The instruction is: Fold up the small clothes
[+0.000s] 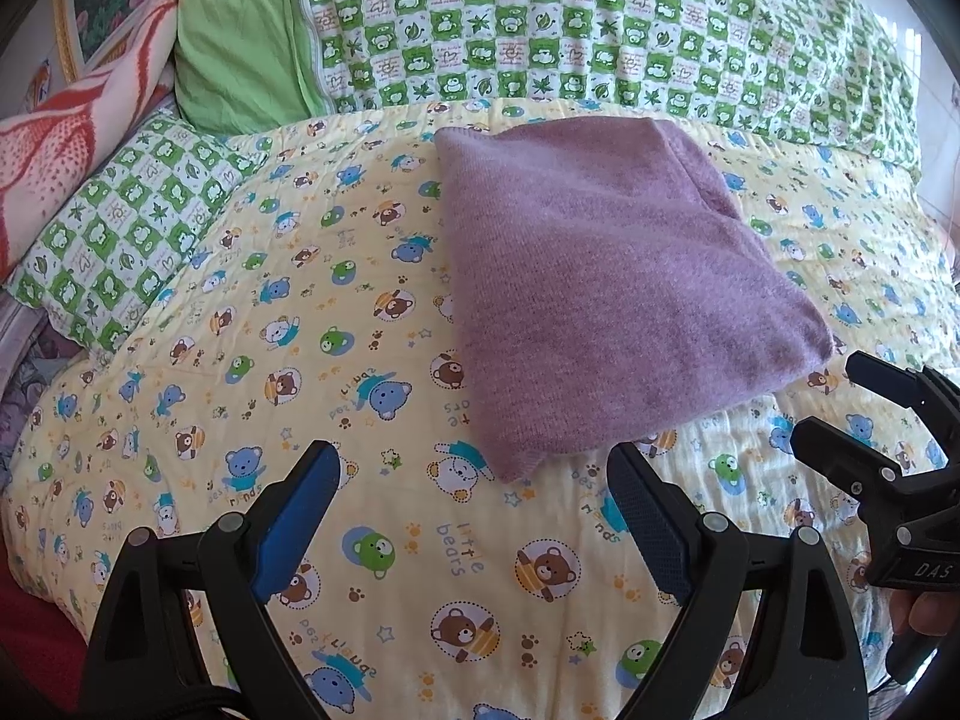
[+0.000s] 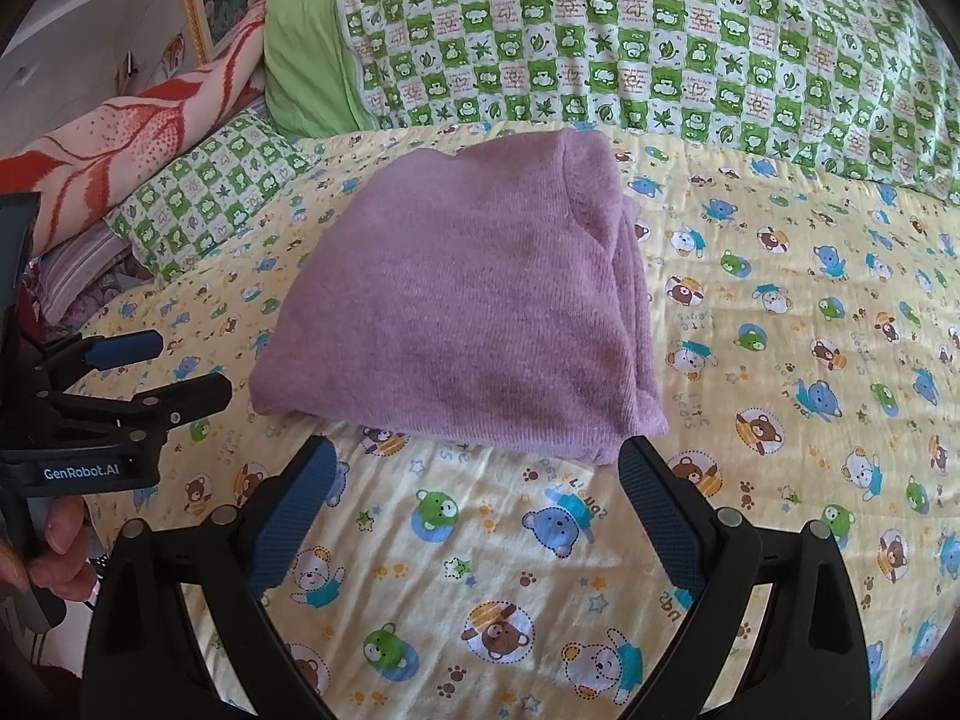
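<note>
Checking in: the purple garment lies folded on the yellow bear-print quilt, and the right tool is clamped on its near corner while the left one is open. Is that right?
Not quite. The right tool is open too, its fingers spread and apart from the cloth, as the right wrist view shows. The rest holds: the purple garment lies folded on the yellow bear-print quilt, and the left tool is open.

Folded purple knit garment (image 1: 612,294) at frame centre on yellow bear-print quilt (image 1: 336,360); left gripper (image 1: 474,492) spread wide below, empty.
</note>
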